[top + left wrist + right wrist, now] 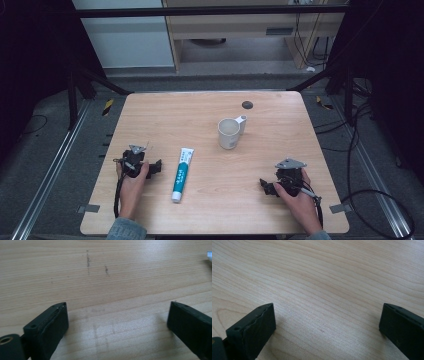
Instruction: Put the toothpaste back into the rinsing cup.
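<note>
With both my left gripper (156, 167) and right gripper (264, 186) spread wide and empty over bare table (210, 107), I risk knocking the toothpaste tube (181, 173) just beside the left, or tipping the cup (228, 133) ahead of the right.

Light wooden table (150, 107), grey carpet floor (45, 150), pale cabinets (220, 30) behind, dark curtains (30, 50).

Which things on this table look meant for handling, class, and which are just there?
Likely for handling:
toothpaste tube
white cup
left claw, open
right claw, open

Just there:
dark round spot on the table
cables on the floor
</note>
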